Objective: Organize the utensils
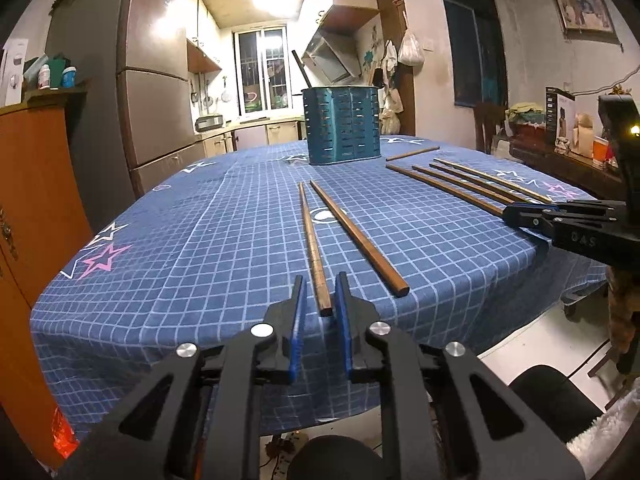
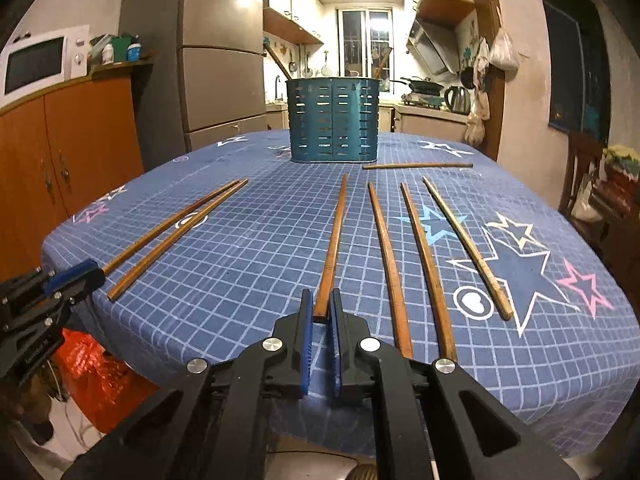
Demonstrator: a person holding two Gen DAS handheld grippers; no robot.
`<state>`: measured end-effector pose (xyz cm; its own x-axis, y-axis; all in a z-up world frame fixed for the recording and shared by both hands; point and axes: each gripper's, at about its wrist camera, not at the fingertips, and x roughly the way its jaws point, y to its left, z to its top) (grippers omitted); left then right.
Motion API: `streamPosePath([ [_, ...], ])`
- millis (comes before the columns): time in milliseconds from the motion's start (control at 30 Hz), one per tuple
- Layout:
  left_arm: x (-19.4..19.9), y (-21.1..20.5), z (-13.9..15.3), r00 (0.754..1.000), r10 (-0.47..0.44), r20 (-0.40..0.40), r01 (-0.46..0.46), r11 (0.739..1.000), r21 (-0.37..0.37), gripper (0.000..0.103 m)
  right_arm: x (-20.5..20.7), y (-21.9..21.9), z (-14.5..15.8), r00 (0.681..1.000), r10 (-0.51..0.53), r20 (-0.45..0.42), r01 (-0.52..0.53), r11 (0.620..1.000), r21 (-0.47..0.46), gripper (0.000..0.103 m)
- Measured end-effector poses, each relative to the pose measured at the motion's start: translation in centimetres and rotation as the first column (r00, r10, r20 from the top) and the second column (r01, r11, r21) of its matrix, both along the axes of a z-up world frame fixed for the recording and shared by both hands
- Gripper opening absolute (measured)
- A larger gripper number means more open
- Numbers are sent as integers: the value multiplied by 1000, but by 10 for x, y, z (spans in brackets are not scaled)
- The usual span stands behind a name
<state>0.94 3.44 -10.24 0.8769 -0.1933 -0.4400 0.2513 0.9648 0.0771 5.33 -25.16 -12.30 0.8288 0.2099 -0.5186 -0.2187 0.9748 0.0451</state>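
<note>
Several wooden chopsticks lie on a blue checked tablecloth (image 1: 200, 240) in front of a teal slotted utensil holder (image 1: 343, 124), which also shows in the right wrist view (image 2: 333, 120). My left gripper (image 1: 320, 284) is open, its jaws on either side of the near end of one chopstick (image 1: 314, 248); a second chopstick (image 1: 356, 236) lies just to its right. My right gripper (image 2: 320, 300) is open, its jaws around the near end of another chopstick (image 2: 332, 248). Three more chopsticks (image 2: 390, 264) lie to its right, and one chopstick (image 2: 416, 166) lies crosswise near the holder.
A fridge (image 2: 220, 60) and an orange cabinet (image 2: 68, 152) stand to the left of the table. A kitchen counter (image 2: 424, 112) is behind. A red bag (image 2: 100, 380) sits on the floor below the table's left edge. A chair (image 2: 580, 172) stands at right.
</note>
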Motion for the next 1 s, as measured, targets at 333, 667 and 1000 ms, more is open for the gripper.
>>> streamPosePath([
  [333,-2,5,4,1000,1,-21,-2,1000,-26,6,-14,-2,10,1000,30,-10,-30,999,41,8],
  [667,-13,24,53,997,45,61,-41,997,-67,5,-30,-6,48,996,41,76,-42,999,16,8],
  [1000,10,39,143,989,64,137,-45,990,-135,5,-30,-13,128,970,95,222,-98,995,3,8],
])
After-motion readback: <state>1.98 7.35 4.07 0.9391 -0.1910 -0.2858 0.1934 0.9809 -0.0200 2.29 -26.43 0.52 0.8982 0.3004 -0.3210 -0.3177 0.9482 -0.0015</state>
